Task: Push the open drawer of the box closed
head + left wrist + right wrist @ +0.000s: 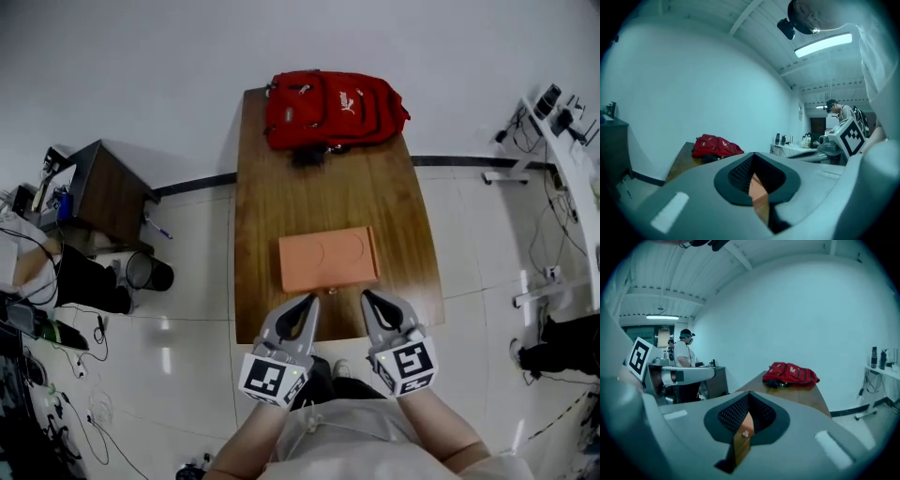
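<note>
An orange box [328, 258] lies flat on the wooden table [281, 187], its front face with a small knob [330, 292] turned toward me. How far its drawer stands out I cannot tell. My left gripper [307, 302] hovers at the box's front left corner, jaws shut and empty. My right gripper [370, 297] sits at the front right corner, also shut and empty. In the left gripper view the left gripper [757, 187] shows only a sliver of the orange box [758, 190] through its slit. The right gripper [743, 427] frames the knob [745, 433] the same way.
A red backpack [333, 108] lies at the table's far end. A dark cabinet [103, 192] and a black bin [145, 272] stand on the floor to the left, with cables nearby. A white desk [572, 141] is at the right. A person [684, 352] stands in the background.
</note>
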A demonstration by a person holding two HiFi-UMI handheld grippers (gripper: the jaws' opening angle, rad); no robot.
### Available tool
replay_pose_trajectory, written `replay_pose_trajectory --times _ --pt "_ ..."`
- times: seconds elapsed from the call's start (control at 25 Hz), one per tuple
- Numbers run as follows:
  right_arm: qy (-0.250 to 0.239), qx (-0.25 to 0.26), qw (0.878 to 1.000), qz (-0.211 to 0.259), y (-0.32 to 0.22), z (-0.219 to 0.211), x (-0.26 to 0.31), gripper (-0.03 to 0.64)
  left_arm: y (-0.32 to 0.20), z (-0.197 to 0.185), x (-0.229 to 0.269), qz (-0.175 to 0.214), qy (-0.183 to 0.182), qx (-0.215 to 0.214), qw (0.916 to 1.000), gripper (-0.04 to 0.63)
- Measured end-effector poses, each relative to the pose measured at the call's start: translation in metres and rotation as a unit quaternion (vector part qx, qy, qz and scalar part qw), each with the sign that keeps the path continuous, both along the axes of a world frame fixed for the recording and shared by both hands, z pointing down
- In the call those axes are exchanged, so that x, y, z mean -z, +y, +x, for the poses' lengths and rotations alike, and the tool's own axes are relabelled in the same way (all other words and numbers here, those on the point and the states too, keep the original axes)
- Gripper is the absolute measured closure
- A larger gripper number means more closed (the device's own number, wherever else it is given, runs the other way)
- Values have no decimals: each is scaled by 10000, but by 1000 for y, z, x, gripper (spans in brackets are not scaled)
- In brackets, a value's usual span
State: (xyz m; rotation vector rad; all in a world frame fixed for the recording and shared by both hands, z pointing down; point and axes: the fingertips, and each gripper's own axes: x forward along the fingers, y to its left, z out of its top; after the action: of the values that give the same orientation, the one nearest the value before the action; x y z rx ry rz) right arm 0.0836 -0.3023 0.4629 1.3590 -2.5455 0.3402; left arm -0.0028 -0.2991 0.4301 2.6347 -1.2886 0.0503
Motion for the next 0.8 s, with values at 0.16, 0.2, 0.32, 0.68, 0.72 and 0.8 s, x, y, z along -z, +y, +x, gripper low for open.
replay_pose_trajectory --times 0.16,0.2,0.32,0.68,0.72,0.8 --pt "-280 184 9955 888 27 8 56 607 34 9 63 573 150 3 9982 589" --pt "-308 205 9940 1033 33 11 67 607 43 12 74 713 158 0 9973 589" --pt "-269 218 9906 1326 49 21 87 607 63 17 88 919 30 30 9958 589" --pt "9 -137 9868 1611 101 52 92 607 109 31 70 833 -39 86 9965 589" --pt "13 -137 9876 1566 108 51 89 607 116 30 69 828 -42 76 9965 589" --pt "12 -125 9893 1454 123 48 86 607 132 25 66 804 -33 86 9967 589"
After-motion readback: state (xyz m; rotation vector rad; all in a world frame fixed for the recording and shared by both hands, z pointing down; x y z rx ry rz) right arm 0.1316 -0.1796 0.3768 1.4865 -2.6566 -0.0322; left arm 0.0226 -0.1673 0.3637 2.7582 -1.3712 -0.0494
